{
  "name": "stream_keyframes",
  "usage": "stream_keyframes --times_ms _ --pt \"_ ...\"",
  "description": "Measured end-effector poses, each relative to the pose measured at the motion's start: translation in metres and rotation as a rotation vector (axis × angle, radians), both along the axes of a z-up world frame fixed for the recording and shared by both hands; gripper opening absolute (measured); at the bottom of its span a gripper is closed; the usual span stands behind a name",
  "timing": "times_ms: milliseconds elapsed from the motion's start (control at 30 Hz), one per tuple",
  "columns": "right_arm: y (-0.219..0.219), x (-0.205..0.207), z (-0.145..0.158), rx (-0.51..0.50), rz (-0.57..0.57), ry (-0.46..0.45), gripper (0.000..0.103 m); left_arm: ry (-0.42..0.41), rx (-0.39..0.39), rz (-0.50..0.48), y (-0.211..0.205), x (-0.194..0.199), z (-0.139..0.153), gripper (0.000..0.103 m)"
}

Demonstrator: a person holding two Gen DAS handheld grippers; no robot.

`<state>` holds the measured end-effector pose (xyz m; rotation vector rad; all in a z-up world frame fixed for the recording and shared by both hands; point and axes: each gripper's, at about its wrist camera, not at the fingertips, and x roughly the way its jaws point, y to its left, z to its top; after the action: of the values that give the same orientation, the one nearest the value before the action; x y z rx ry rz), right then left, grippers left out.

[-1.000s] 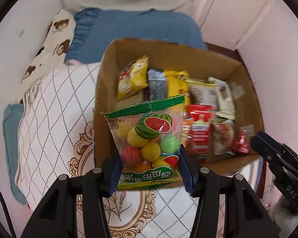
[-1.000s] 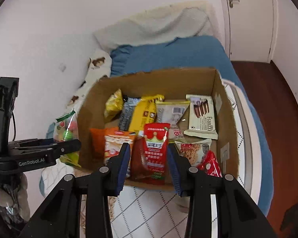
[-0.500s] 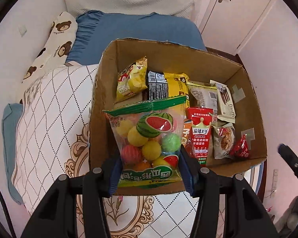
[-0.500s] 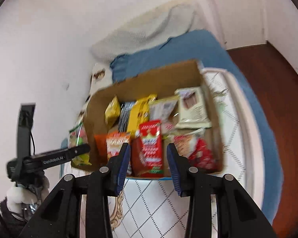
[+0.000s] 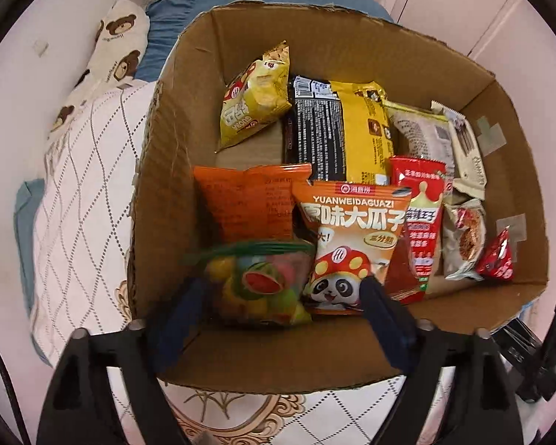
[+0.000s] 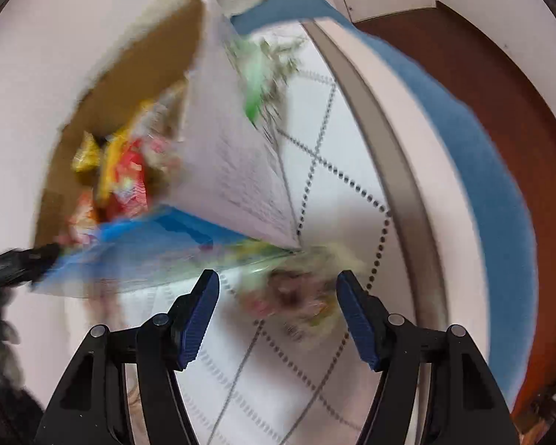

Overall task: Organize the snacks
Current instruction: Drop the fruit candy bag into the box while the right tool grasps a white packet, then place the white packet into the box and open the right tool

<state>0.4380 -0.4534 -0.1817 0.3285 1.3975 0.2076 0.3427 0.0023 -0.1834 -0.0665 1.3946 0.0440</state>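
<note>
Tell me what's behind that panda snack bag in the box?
Behind the panda bag stand a black-and-yellow packet and a plain orange bag. Their lower parts and the box floor there are covered.

Black angular left gripper (image 5: 281, 298) and right gripper (image 6: 278, 296), ribbed blue-padded jaws, silver pivot screws

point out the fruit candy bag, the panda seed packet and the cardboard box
fruit candy bag (image 5: 257, 285), left wrist view, on the watermelon print at its middle
panda seed packet (image 5: 352, 244), left wrist view, on its orange front below the lettering
cardboard box (image 5: 174, 170), left wrist view, on its bare left inner wall
</note>
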Motion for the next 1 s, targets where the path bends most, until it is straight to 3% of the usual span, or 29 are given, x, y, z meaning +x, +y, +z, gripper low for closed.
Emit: stream_keyframes --times_ms 100,333,533,667,767,867,967,1000 --pt "0.013 -0.005 -0.003 -0.047 0.025 -0.035 0.056 -0.017 0.002 0.000 -0.003 -0.004 0.005 0.087" --pt "0.033 -0.042 0.015 0.031 0.078 -0.064 0.055 -0.156 -0.022 0.019 -0.004 -0.029 0.041 0.087" --pt "0.046 -0.062 0.091 0.164 0.106 -0.187 0.055 -0.266 -0.027 0.016 -0.009 -0.050 0.075 0.087" --pt "0.069 -0.031 0.144 0.160 0.162 -0.299 0.055 -0.277 -0.023 0.006 -0.015 -0.045 0.081 0.087" --pt "0.089 0.002 0.147 0.108 0.194 -0.318 0.055 -0.262 -0.013 0.005 -0.017 -0.035 0.075 0.087" --pt "0.095 0.023 0.125 0.083 0.205 -0.240 0.060 -0.232 0.009 -0.004 -0.019 -0.028 0.063 0.087" --pt "0.104 0.036 0.107 -0.014 0.213 -0.189 0.077 -0.199 0.023 -0.004 -0.018 -0.023 0.051 0.087" --pt "0.105 0.037 0.104 -0.049 0.218 -0.182 0.091 -0.191 0.022 -0.002 -0.016 -0.022 0.048 0.087"
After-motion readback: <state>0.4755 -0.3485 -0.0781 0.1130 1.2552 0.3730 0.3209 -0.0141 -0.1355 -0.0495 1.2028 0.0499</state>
